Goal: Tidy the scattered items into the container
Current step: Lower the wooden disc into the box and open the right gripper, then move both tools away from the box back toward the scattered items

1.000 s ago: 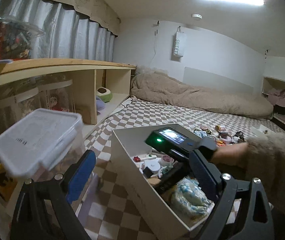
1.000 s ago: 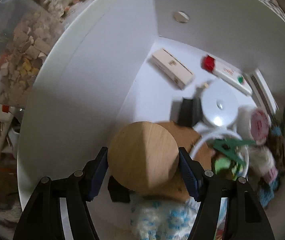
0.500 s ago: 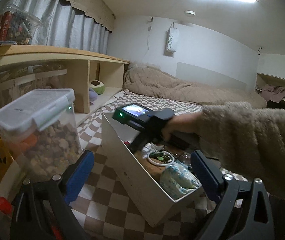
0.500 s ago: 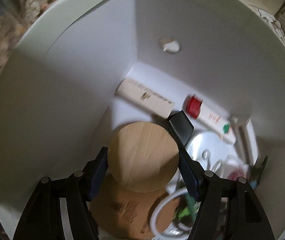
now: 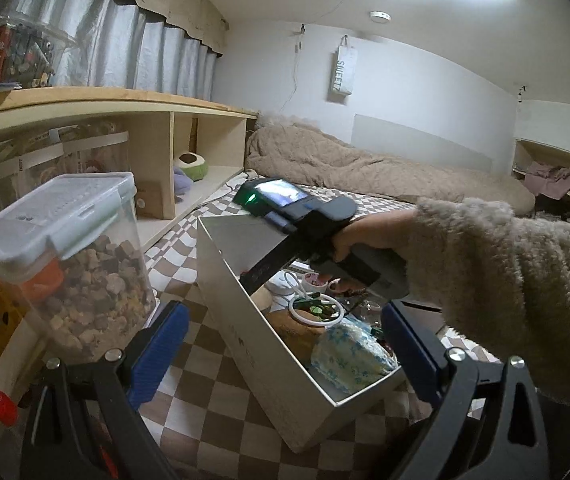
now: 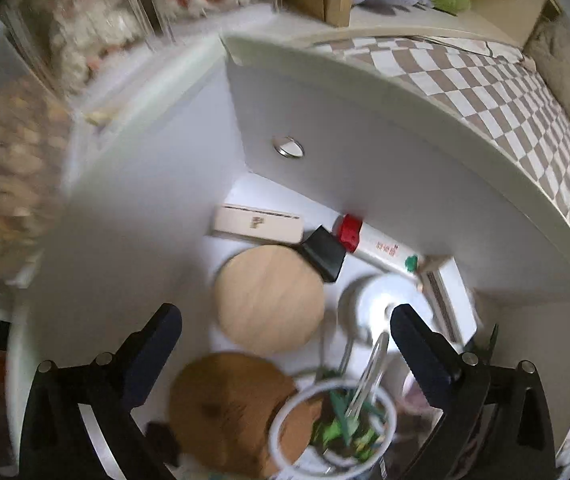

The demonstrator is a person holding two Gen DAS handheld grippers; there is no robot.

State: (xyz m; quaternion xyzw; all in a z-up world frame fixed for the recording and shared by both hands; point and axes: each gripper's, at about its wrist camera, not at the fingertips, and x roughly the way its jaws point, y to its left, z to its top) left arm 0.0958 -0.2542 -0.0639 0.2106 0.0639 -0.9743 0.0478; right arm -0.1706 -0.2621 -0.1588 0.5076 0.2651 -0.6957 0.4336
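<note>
Checkered bedding carries the white box, which stands between a wooden shelf unit at ten o'clock and a rumpled beige blanket at one o'clock in the left wrist view. A second ago the right hand-held gripper pinched the round wooden disc low inside the box; its jaws have just been opening and now stand spread wide, with the disc lying free on the box floor between and beyond the blue pads, touching neither. The box's far end wall and the bedding behind it have also come into that view since then. Around the disc lie a cream bar at twelve o'clock, a black cap and a red-capped tube at one o'clock, and a brown round piece at six o'clock. The white ring with green bits is blurred, and what it holds is hard to make out. The left hand-held gripper hovers spread and empty near the box's near corner. A fuzzy sleeve hides the box's right side, and the clear lidded jar of brown chunks at nine o'clock is partly cut off by a finger.
</note>
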